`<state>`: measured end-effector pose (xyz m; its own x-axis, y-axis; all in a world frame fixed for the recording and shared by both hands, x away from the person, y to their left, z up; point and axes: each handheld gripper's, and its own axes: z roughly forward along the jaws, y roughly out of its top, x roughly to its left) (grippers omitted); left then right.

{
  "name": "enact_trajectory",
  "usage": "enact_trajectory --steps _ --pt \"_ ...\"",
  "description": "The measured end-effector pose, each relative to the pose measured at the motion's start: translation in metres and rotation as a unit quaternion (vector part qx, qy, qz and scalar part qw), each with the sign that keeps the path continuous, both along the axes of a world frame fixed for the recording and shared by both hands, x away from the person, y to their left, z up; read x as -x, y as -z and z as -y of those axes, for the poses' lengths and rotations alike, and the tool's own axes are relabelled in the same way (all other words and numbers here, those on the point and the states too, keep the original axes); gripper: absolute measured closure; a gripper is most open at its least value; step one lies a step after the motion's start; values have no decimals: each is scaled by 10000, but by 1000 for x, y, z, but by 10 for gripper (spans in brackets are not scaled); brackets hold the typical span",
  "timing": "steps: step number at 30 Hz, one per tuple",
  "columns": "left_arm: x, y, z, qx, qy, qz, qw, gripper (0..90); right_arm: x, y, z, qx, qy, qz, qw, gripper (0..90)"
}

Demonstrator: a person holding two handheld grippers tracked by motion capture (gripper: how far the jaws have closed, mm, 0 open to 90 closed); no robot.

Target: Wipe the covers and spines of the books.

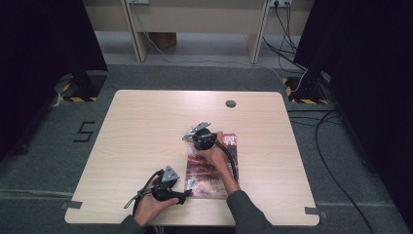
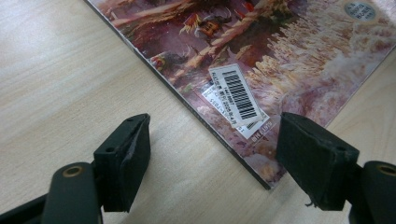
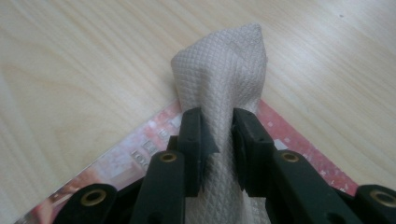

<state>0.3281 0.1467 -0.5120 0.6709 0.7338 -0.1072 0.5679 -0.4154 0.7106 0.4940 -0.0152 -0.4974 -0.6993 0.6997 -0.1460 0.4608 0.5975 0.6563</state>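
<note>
Right now my right gripper [image 3: 217, 140] is clenched on a folded paper towel [image 3: 224, 70], with the wad pinched narrow between the pads and its free end sticking out past them, over a corner of the magazine [image 3: 140, 154]. From the high view that magazine [image 1: 213, 168] lies flat on the table [image 1: 146, 126], toward the near edge and right of centre, and the right gripper [image 1: 198, 135] sits at its far left corner. My left gripper [image 2: 212, 154] is released, jaws standing wide with nothing between them, hovering at the near left corner of the cover beside the barcode sticker [image 2: 238, 95]; it is not pressing the magazine down. That is my main worry: if I wipe the glossy cover with the towel while nothing pins it, I judge the whole magazine could slide or swivel across the smooth wood instead of being rubbed. The towel is held only by a narrow pinch, so dragging it hard could pull it loose or bunch it up. A corner pass could also catch the cover's edge and fold it. The sticker looks partly lifted and might snag.
</note>
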Motion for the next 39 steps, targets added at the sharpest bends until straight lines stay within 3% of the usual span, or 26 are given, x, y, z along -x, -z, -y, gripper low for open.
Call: enact_trajectory --steps 6,13,18,23,25,26,28,30,33,36,39 --pt "0 0 0 9 -14 8 10000 255 5 1 5 -117 -78 -69 9999 733" --pt "1 0 0 13 -35 28 10000 253 2 0 21 -125 115 -101 9998 728" --pt "1 1 0 22 -48 26 10000 252 -3 0 53 -96 460 -50 9989 726" --pt "2 1 0 18 -62 28 10000 253 -10 1 106 -74 1127 126 9935 726" --pt "2 1 0 13 -58 33 10000 252 -11 1 115 -120 1242 123 9921 729" --pt "1 1 0 18 -54 29 10000 251 -12 1 127 -291 1362 8 9903 718" --pt "1 1 0 11 -57 28 10000 247 -12 1 135 -380 1459 -16 9886 719" --pt "1 1 0 9 -57 29 10000 242 -11 1 134 -391 1466 -13 9884 739" --pt "0 1 0 2 -48 22 10000 239 -8 -1 125 19 1257 134 9920 747" --pt "0 1 0 -3 -47 25 10000 237 -3 -2 115 237 1088 173 9936 749" --pt "1 1 0 -18 -60 31 10000 233 2 0 110 18 930 125 9956 751"
